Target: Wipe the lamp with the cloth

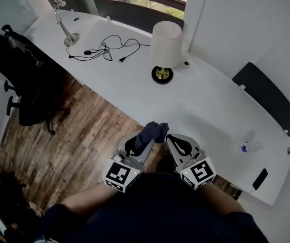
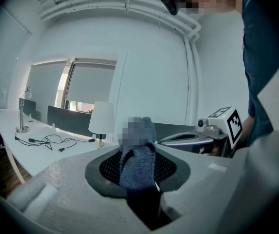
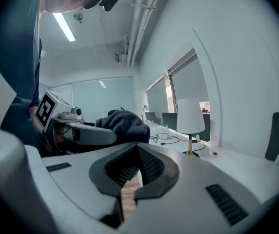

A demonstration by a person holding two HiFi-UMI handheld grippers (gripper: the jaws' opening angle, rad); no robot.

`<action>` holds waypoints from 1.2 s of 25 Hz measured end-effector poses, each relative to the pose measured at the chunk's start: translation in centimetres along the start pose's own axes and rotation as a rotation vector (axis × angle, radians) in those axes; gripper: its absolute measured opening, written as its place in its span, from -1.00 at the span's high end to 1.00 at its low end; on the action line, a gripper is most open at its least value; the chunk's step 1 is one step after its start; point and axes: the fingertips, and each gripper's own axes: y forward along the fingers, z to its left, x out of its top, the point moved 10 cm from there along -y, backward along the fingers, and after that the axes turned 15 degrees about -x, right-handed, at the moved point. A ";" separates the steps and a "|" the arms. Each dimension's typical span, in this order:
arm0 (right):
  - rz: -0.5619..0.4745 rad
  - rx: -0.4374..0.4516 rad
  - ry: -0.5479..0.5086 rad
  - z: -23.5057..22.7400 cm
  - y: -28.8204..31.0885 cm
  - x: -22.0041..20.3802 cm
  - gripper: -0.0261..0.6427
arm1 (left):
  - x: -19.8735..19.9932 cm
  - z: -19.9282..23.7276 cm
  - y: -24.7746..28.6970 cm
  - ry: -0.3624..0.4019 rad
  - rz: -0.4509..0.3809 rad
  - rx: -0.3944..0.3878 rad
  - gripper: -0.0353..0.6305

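Off the near edge of the white desk [image 1: 211,105], the left gripper [image 1: 147,142] clamps a dark blue knitted cloth [image 1: 154,131]; the right gripper [image 1: 169,137] is closed, empty. A white-shaded lamp [image 1: 165,44] stands at the far edge.

The cloth [image 1: 154,131] in the left gripper [image 1: 146,143] is a fuzzy dark-blue knit. The gripper shell is matt grey plastic and its pads [image 2: 108,167] are ribbed black. Ahead of it there's a smooth white counter [image 1: 206,110] and a lamp [image 1: 165,44] with a matt shade and shiny base. Below it, a wood-plank floor [image 1: 99,130].
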 end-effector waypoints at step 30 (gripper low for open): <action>0.030 0.082 0.006 -14.9 12.3 -1.8 0.90 | -2.3 9.9 13.4 -0.088 0.071 0.155 0.54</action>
